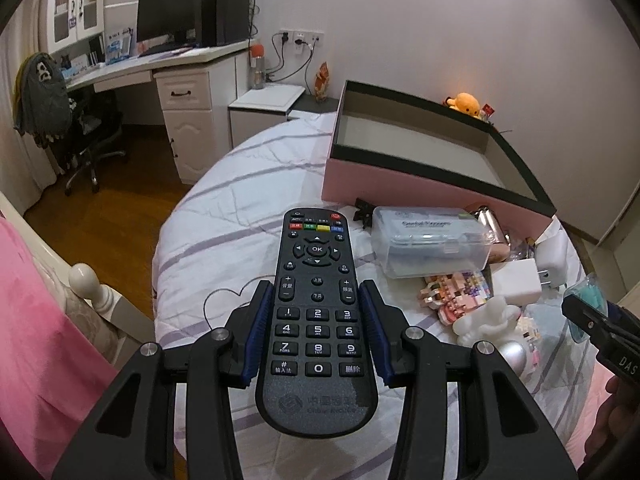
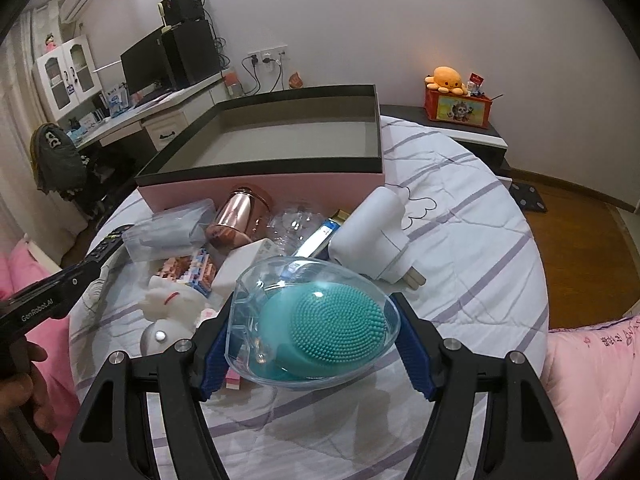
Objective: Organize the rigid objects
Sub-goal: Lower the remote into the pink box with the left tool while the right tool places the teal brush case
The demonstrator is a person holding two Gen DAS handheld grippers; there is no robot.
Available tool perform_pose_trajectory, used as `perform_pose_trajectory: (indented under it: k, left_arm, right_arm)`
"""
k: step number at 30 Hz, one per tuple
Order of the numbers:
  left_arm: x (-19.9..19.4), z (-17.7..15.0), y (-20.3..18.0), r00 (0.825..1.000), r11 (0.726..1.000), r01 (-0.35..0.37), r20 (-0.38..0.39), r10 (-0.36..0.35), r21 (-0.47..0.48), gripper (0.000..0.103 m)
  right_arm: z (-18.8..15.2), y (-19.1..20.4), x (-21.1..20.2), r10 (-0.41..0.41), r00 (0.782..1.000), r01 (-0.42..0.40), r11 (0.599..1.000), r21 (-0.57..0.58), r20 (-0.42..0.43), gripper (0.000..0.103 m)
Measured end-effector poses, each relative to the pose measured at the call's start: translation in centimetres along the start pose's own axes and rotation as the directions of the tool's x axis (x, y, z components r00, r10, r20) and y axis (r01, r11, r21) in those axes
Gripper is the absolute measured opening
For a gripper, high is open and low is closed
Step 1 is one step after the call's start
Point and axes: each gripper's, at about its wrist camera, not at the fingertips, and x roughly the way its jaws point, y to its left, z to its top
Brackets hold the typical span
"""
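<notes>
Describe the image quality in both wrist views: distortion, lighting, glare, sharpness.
Left wrist view: strong fisheye bending with dark corners; the remote in the left gripper is sharp, its button labels readable; soft indoor light, faint sheen on the clear plastic box. Right wrist view: same curved distortion; reflections on the clear case in the right gripper and on the copper cup; background slightly soft.

Box [image 2: 260,188] on bed [image 2: 460,240], toward its far edge. Clutter just before box's near wall: clear case [image 1: 428,240], metal cup [image 2: 236,220], charger [image 2: 372,236], block model [image 1: 456,292], figurine [image 1: 492,320]. Nightstand [image 2: 480,136] behind bed, plush [image 2: 446,78] on it.
</notes>
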Motion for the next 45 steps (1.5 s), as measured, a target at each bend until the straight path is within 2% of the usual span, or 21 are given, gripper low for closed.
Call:
perform_pose_trajectory:
  k: [7,12,17,22,26,32,39,45]
  left_arm:
    - [-2.1,2.4,-1.4,0.997,0.999,0.025,0.069,-0.028,0.033,0.044]
    - [-2.8,5.5,-3.1,0.991,0.997,0.046,0.124,-0.053,0.060,0.044]
    - [-1.7,9.7,-4.7,0.984,0.994,0.071,0.159,-0.084,0.082,0.044]
    - [0.8,12.9,-6.6,0.982,0.990,0.082,0.162,-0.099,0.111,0.044]
    - [3.6,14.9,-7.8,0.984,0.988,0.089,0.141,-0.107,0.126,0.044]
    - [8.7,17.0,-8.9,0.991,0.987,0.085,0.091,-0.098,0.139,0.044]
    - [13.0,17.0,-9.1,0.995,0.986,0.100,-0.005,-0.100,0.131,0.044]
    - [14.5,16.7,-9.1,0.995,0.988,0.085,-0.054,-0.078,0.129,0.044]
  right_arm:
    - [1.9,1.1,-1.4,0.034,0.998,-0.032,0.999,-0.027,0.050,0.072]
    - [5.6,1.9,-1.9,0.068,0.992,-0.061,0.996,-0.066,0.107,0.072]
    - [9.7,1.8,-0.7,0.084,0.987,-0.072,0.993,-0.091,0.139,0.072]
    - [13.6,1.2,2.2,0.074,0.987,-0.061,0.994,-0.096,0.140,0.072]
    - [16.1,0.5,5.7,0.080,0.991,-0.072,0.994,-0.083,0.107,0.072]
    - [17.9,0.0,11.0,0.083,0.996,-0.081,0.994,-0.073,0.024,0.072]
    - [18.0,0.2,15.5,0.068,0.993,-0.076,0.993,-0.085,-0.096,0.072]
    - [17.8,0.2,16.6,0.044,0.989,-0.059,0.993,-0.098,-0.144,0.073]
